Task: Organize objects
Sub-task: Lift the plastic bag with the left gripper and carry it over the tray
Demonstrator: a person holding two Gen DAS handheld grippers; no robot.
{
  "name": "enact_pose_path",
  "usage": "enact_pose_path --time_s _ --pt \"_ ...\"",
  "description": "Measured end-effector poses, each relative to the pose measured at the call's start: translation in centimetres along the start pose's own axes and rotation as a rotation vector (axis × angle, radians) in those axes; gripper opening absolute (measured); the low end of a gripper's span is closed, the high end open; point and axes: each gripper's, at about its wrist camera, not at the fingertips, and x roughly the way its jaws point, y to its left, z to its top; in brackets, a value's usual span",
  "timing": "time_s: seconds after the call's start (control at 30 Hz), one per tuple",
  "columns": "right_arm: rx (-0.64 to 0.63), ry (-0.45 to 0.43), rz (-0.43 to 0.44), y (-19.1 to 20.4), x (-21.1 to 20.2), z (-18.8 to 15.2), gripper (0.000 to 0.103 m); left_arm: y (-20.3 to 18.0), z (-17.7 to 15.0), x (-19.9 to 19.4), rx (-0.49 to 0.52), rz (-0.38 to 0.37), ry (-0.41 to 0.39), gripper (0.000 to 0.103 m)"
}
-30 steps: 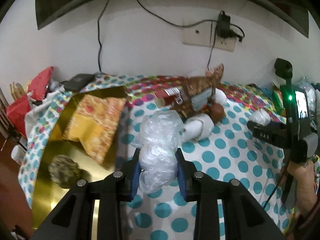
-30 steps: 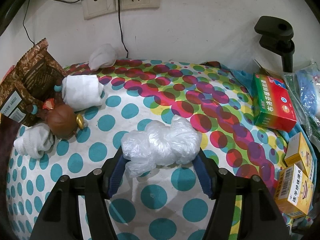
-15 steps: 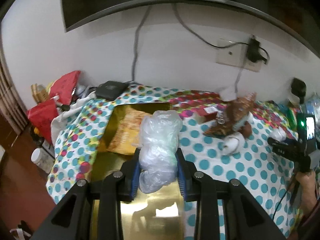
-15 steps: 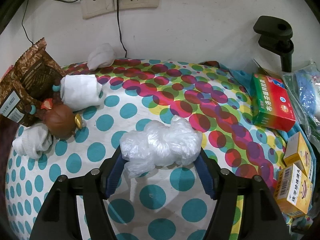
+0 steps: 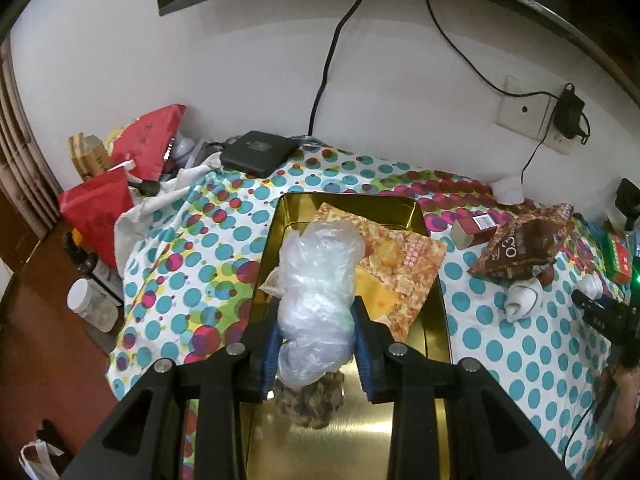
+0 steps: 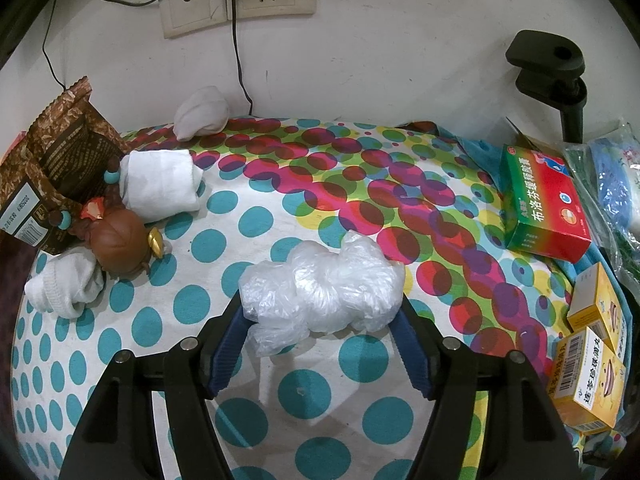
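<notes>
My left gripper [image 5: 316, 320] is shut on a crumpled clear plastic bag [image 5: 320, 264], which stands upright between the blue pads. It hangs over an open gold tin [image 5: 348, 197] that holds an orange snack packet [image 5: 404, 264] and a dark knobbly lump [image 5: 312, 404]. In the right wrist view a second clear plastic bag [image 6: 324, 284] lies on the dotted cloth [image 6: 280, 392]. My right gripper [image 6: 322, 320] straddles it, its jaws easing apart, the pads only brushing the bag's two ends.
White rolled socks [image 6: 160, 184], a brown figurine [image 6: 116, 246] and a brown snack bag [image 6: 52, 168] sit to the left. A green-red medicine box [image 6: 540, 204] and yellow boxes [image 6: 588, 376] lie right. Red bags [image 5: 100, 208] and a black box [image 5: 256, 152] crowd the table's far left.
My left gripper carried its bag leftwards, from over the dotted cloth to over the gold tin. The right gripper stayed in place while its jaws widened slightly around the other bag.
</notes>
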Motion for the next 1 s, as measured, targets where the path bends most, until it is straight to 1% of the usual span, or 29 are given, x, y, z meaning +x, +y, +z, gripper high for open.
enact_pose_path --time_s 0.03,0.1,0.27,0.37,0.47,0.57,0.67,0.77,1.0 --pt "-0.001 0.000 0.001 0.0 0.0 0.0 0.066 0.1 0.2 0.4 -0.007 0.006 0.002 0.032" --pt "-0.011 0.000 0.009 0.0 0.0 0.0 0.067 0.1 0.7 1.3 -0.010 -0.013 0.016 0.032" --pt "-0.014 0.000 0.012 -0.1 0.0 0.0 0.067 0.2 1.5 3.2 -0.010 0.013 0.027 0.032" --pt "-0.017 0.001 0.013 -0.1 0.0 0.0 0.067 0.3 1.9 4.3 -0.015 0.013 0.043 0.032" --pt "-0.019 0.001 0.015 -0.1 0.1 0.0 0.067 0.3 2.4 5.2 -0.003 0.005 0.044 0.033" --pt "-0.021 0.001 0.017 -0.2 0.1 0.0 0.067 0.5 2.9 6.2 -0.008 -0.016 0.066 0.033" --pt "-0.023 0.001 0.018 -0.3 0.1 0.0 0.068 0.7 3.3 6.9 0.004 0.006 0.068 0.034" --pt "-0.026 0.000 0.019 -0.4 0.0 -0.1 0.068 0.9 3.6 7.1 0.008 0.053 0.047 0.035" --pt "-0.029 0.001 0.024 -0.5 0.0 -0.1 0.069 1.1 3.5 7.8 0.008 0.057 0.061 0.036"
